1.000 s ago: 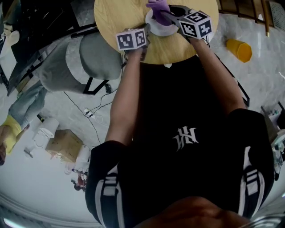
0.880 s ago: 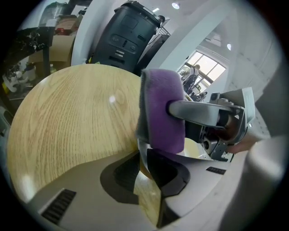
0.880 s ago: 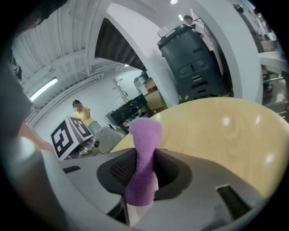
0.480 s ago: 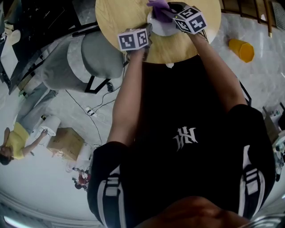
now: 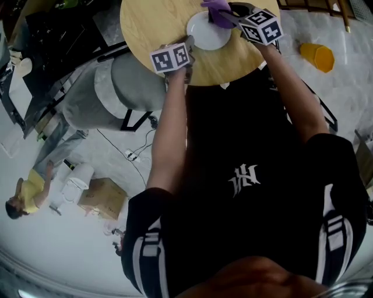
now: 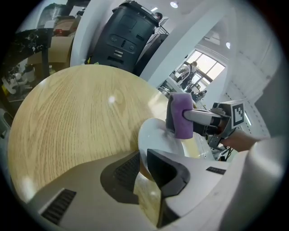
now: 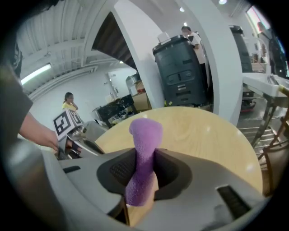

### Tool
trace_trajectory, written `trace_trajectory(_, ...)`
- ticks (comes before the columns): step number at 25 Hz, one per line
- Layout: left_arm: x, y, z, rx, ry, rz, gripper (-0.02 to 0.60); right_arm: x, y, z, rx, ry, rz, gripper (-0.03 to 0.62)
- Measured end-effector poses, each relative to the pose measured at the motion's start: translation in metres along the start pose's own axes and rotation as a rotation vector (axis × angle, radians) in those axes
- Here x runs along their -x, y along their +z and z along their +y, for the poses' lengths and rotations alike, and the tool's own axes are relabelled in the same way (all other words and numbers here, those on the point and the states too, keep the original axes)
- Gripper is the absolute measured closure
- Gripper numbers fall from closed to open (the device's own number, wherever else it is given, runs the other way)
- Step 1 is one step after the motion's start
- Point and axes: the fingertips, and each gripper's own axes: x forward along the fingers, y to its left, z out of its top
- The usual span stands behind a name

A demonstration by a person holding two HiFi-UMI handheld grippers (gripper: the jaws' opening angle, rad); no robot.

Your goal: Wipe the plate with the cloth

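Wiping step in hand. My left gripper is narrowed onto the plate rim, steadying it on the round table. My right gripper clamps the purple cloth at the plate's far side. Next, I'd say, a light sweep across.

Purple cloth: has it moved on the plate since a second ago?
Yes. The cloth slid rightward, from over the middle of the plate to its far right rim.
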Motion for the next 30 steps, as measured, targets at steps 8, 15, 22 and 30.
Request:
trace_trajectory(8, 0.024, 0.009, 0.002, -0.039, -0.070, -0.046, 0.474, 0.096, 0.103, 0.041, 0.034, 0.118, -0.356, 0.489)
trace_trajectory(15, 0.128, 0.089, -0.055, -0.144, -0.468, -0.393, 0.574, 0.219, 0.207, 0.069, 0.199, -0.009, -0.651, 0.488)
trace_trajectory(22, 0.271, 0.145, -0.127, -0.411, -0.708, -0.706, 0.575, 0.289, 0.257, 0.122, 0.185, 0.035, -0.862, 0.490)
trace_trajectory(30, 0.387, 0.086, -0.180, -0.526, -0.763, -0.915, 0.573, 0.278, 0.205, 0.225, 0.314, 0.406, -0.742, 0.490)
